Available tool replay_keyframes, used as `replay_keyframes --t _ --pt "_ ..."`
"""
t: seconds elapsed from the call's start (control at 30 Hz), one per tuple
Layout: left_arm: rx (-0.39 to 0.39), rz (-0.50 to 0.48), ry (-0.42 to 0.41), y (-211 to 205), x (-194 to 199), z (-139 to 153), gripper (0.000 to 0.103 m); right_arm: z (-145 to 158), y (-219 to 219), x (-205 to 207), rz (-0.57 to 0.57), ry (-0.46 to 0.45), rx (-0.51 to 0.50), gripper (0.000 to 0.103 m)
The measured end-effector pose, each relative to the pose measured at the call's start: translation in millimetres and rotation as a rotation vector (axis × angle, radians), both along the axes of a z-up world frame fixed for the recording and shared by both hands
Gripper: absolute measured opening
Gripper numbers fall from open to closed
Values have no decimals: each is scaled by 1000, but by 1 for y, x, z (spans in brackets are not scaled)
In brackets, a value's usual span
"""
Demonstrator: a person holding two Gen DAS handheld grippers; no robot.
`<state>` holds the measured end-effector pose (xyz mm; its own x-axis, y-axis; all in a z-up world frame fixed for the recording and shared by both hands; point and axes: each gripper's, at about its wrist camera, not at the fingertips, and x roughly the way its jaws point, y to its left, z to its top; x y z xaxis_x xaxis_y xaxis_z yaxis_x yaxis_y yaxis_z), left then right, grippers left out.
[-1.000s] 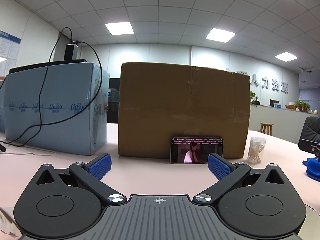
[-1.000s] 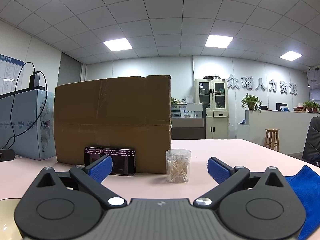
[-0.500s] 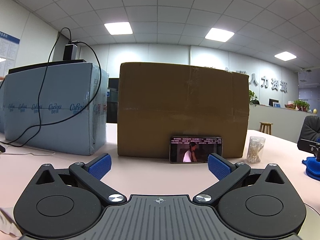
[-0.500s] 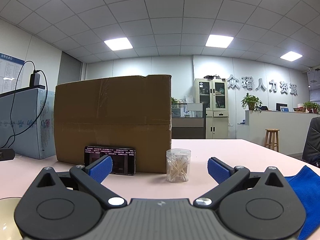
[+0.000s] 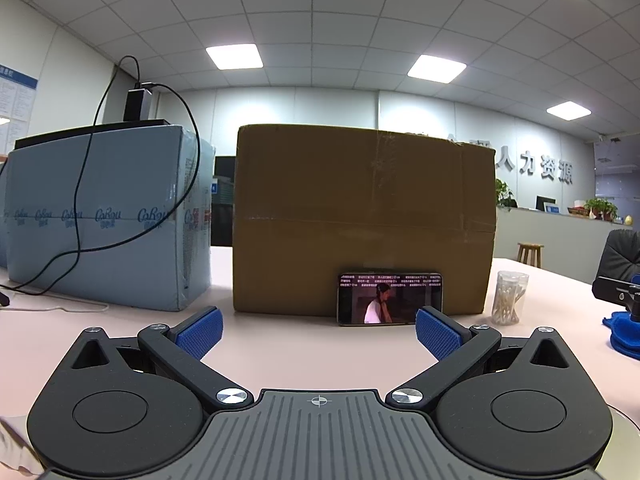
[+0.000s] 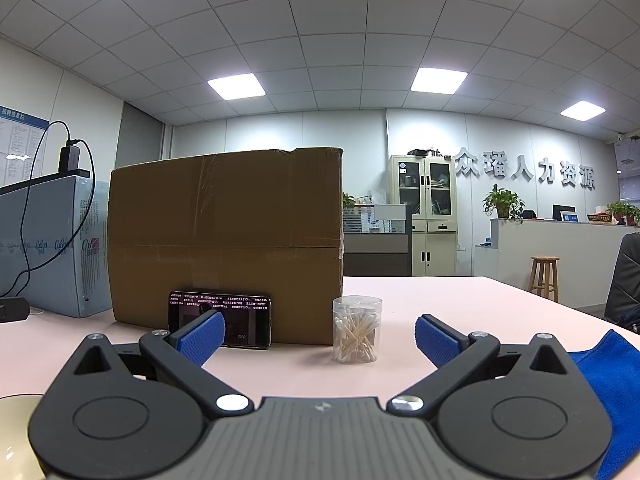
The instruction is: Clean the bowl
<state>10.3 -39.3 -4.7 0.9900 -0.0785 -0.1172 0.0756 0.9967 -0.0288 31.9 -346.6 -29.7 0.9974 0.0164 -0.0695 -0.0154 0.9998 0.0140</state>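
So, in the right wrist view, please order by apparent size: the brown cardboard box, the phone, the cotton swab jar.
1. brown cardboard box, clearly the largest.
2. phone, leaning against the box, partly hidden by a gripper finger.
3. cotton swab jar, looks smallest, though it stands nearer the camera, so its gap with the phone is unsure.

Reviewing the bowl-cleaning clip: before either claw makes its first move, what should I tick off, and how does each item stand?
1. Left claw open, nothing held: ok.
2. Right claw open, nothing held: ok.
3. Blue cloth at hand, beside right claw: ok.
4. Bowl located: cannot tell; only a curved metallic edge shows at the frame's lower left.
5. Cotton swab jar upright ahead of right claw: ok.
6. Phone propped against cardboard box, apart from both claws: ok.
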Motion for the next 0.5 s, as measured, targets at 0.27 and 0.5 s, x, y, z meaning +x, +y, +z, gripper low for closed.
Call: replay_keyframes --t 0.27,0.5 --pt "8 -3 -7 -1 -1 0 103 0 2 0 -3 -1 -9 103" --pt "10 10 -2 -2 -1 0 103 0 0 3 3 10 -4 103"
